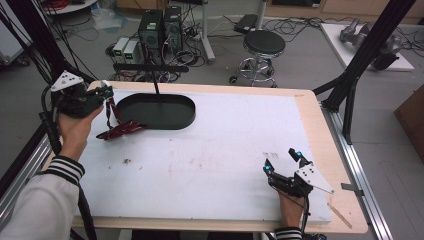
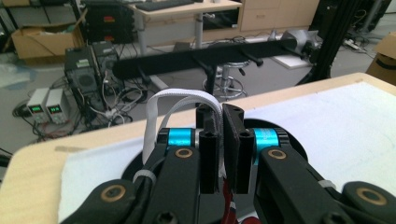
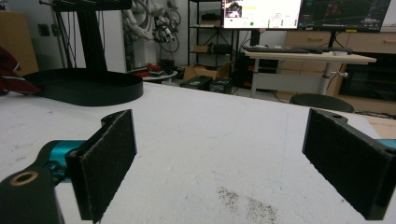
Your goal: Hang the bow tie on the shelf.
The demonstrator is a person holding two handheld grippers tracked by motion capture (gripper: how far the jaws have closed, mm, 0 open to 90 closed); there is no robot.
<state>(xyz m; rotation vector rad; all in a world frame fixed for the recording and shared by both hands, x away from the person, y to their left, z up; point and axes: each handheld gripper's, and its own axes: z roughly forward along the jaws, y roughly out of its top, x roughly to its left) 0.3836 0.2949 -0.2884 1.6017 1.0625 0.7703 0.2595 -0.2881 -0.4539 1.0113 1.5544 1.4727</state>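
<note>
While the left gripper (image 1: 102,94) hangs raised over the table's (image 1: 305,107) far left corner, its jaws are clamped on a white strap (image 2: 161,105), with a red bag (image 1: 120,131) dangling to the mat (image 1: 215,145) beside the black tray (image 1: 165,111); the right gripper (image 1: 284,161) rests near the front right, jaws spread wide

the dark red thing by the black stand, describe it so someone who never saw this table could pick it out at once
Start at the white mat covering the table, then go to its far left corner, where a black oval stand base sits. The dark red bundle lies against that base's near left edge, below the left tool. It is the one red, limp, crumpled item there.
</note>
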